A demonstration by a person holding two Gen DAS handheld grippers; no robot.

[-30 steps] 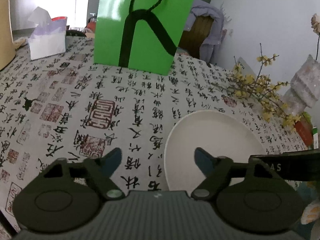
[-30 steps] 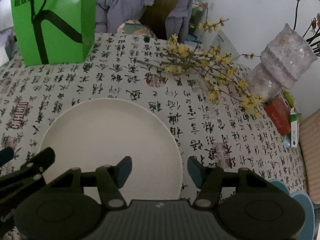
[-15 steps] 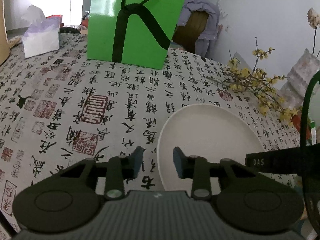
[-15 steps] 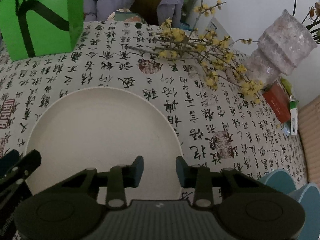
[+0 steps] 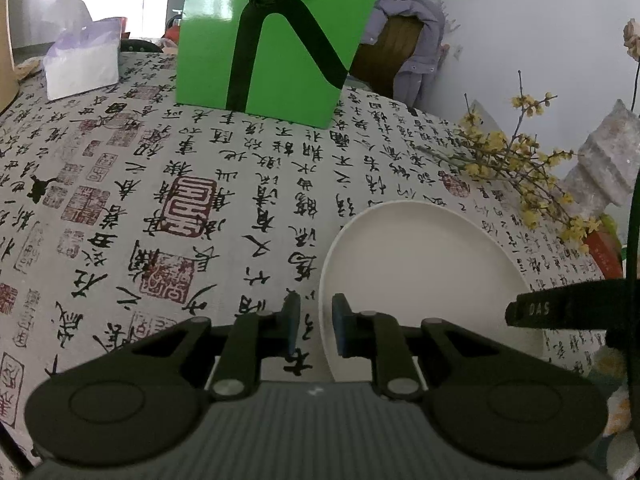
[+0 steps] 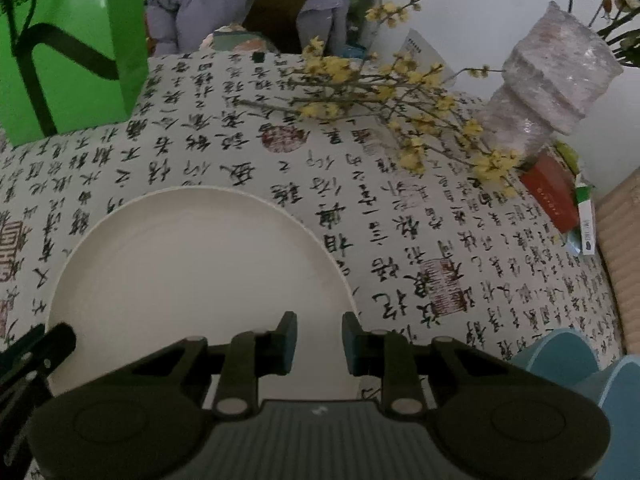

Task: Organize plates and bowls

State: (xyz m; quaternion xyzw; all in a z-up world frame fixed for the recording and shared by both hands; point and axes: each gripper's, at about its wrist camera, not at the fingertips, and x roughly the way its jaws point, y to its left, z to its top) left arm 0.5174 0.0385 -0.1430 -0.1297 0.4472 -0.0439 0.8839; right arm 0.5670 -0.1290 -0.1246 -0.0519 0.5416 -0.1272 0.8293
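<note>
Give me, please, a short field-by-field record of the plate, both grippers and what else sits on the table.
plate: white plate, flat on the tablecloth
left gripper: narrow gap, straddling the plate's left rim, not clamped
right gripper: narrow gap, over the plate's near right part
bowls: blue bowls at the right edge
other: green bag, yellow flower branch, tissue pack

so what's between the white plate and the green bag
Only bare calligraphy tablecloth lies between the white plate and the green bag; the left wrist view shows it.
</note>
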